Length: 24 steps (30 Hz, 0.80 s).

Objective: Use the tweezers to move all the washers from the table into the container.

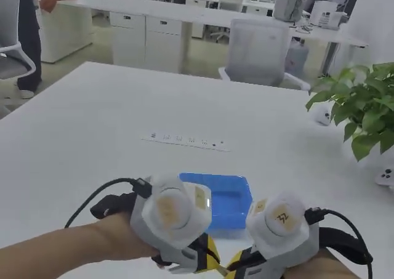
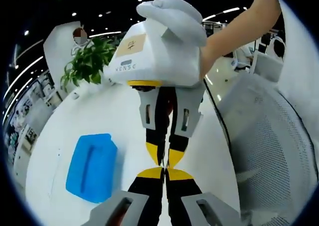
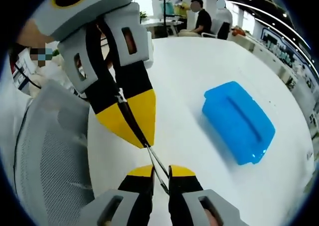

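The left tongs [image 2: 164, 173] are pressed closed, clamping the thin dark tweezers [image 3: 152, 156]; these run on from the yellow tips into the right tongs [image 3: 160, 172], whose jaws stand a sliver apart round the tweezers' end; whether they pinch it I cannot tell; the blue container [image 1: 228, 199] sits on the white counter [image 1: 123, 119] just beyond both tongs; a leafy plant [image 1: 363, 109] stands far right.

Held low on a bare left forearm [image 1: 55, 249], the left gripper [image 2: 164, 174] clamps tweezers [image 3: 154, 158] and meets the right gripper [image 3: 160, 173] tip to tip, the right's jaws narrowly parted around them.
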Each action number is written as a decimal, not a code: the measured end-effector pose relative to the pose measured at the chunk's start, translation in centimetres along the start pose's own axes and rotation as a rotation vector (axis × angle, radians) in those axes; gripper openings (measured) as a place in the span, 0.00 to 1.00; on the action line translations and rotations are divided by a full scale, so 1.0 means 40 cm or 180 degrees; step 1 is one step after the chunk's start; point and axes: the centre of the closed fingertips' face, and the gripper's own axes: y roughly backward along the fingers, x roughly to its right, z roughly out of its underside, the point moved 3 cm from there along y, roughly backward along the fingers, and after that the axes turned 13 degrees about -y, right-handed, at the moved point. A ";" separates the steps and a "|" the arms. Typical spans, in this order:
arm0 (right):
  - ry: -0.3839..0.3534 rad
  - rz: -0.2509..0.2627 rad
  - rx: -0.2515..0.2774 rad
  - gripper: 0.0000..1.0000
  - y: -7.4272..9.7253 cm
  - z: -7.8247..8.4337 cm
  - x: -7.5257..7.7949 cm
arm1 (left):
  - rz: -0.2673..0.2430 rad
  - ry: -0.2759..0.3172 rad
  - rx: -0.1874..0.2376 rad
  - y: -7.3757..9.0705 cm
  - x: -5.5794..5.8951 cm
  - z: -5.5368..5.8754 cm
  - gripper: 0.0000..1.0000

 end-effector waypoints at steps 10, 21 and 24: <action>-0.0178 0.0157 0.0083 0.08 -0.056 0.029 0.026 | 0.0095 0.0053 -0.0182 -0.054 0.003 0.066 0.00; -0.0802 0.0207 0.0447 0.14 0.002 0.043 0.024 | 0.0143 0.0033 -0.0450 -0.086 0.021 0.125 0.00; -0.1099 0.0269 0.0700 0.17 0.046 0.049 0.017 | 0.0095 -0.0033 -0.0500 -0.094 0.027 0.138 0.00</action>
